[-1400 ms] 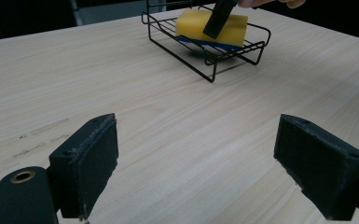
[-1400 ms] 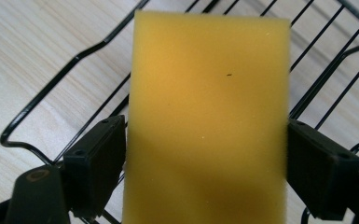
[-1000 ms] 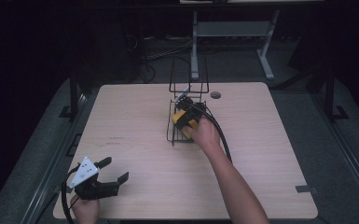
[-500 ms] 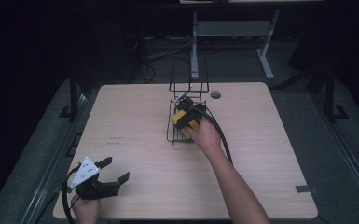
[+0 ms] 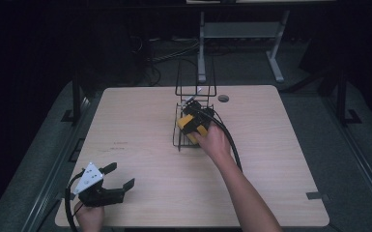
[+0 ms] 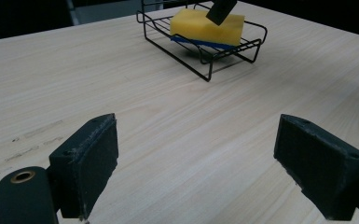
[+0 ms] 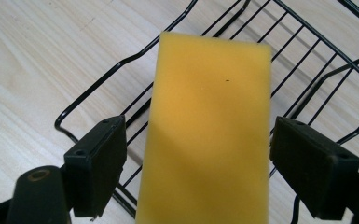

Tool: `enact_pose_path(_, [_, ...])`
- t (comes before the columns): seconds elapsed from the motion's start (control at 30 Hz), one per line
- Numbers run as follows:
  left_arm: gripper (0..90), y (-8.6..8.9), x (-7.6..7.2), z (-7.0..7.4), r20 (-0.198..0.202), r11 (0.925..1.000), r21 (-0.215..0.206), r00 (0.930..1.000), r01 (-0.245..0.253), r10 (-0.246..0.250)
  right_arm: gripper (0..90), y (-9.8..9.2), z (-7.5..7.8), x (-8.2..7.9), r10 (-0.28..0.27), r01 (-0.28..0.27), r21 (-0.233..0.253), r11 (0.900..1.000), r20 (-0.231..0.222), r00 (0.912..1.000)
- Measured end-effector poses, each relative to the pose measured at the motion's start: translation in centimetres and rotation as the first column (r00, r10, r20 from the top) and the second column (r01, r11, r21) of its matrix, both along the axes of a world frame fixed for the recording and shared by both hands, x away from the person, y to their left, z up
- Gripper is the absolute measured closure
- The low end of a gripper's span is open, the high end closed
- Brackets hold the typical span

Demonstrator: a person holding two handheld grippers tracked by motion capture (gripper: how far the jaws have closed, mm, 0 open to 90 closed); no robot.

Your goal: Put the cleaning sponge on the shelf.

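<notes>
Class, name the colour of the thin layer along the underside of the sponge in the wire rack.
Blue, under the yellow sponge; the left gripper view shows it best.

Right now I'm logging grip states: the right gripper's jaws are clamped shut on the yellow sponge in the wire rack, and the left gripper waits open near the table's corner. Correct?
Not quite. The right gripper is open: in the right gripper view its jaws stand apart on either side of the yellow sponge, with gaps showing. The sponge does lie in the wire rack, and the left gripper waits open near the table's corner.

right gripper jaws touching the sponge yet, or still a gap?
Apart. The right gripper view shows the right gripper open astride the yellow sponge, with rack wire and table visible between each jaw and the sponge's side edges.
</notes>
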State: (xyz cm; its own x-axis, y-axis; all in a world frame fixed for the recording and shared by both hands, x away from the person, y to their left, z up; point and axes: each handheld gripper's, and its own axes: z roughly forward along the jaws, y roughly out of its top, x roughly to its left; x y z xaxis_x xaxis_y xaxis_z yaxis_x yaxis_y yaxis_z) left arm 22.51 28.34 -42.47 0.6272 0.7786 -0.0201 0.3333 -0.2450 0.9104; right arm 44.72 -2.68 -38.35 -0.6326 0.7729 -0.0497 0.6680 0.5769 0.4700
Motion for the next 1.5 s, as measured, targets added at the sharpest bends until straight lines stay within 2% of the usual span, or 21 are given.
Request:
enact_pose_path(0.23, [13.0, 0.0, 0.0, 0.0, -0.002, 1.0000, 0.002, 1.0000, 0.004, -0.004, 18.6, 0.0, 0.4, -0.7, 0.006, -0.006, -0.001, 1.000, 0.003, 1.0000])
enact_pose_path(0.6, [12.9, -0.1, 0.0, 0.0, 0.000, 1.0000, 0.005, 1.0000, 0.004, -0.004, 18.7, -0.5, 0.6, -1.8, 0.021, -0.021, 0.006, 1.000, -0.040, 0.9990])
enact_pose_path(0.9, [13.0, -0.2, 0.0, 0.0, 0.000, 1.0000, 0.004, 1.0000, 0.005, -0.005, 19.0, -0.7, 0.4, -2.7, 0.025, -0.027, -0.018, 0.999, -0.072, 0.9971])
enact_pose_path(1.3, [12.9, -0.2, 0.0, 0.0, 0.000, 1.0000, 0.005, 1.0000, 0.005, -0.005, 19.6, -1.1, -0.3, -4.2, 0.059, -0.062, -0.044, 0.997, -0.077, 0.9953])
enact_pose_path(1.5, [13.0, -0.2, 0.1, 0.0, -0.001, 1.0000, 0.005, 1.0000, 0.005, -0.005, 19.7, -1.0, -0.7, -5.7, 0.076, -0.079, -0.046, 0.996, -0.067, 0.9949])
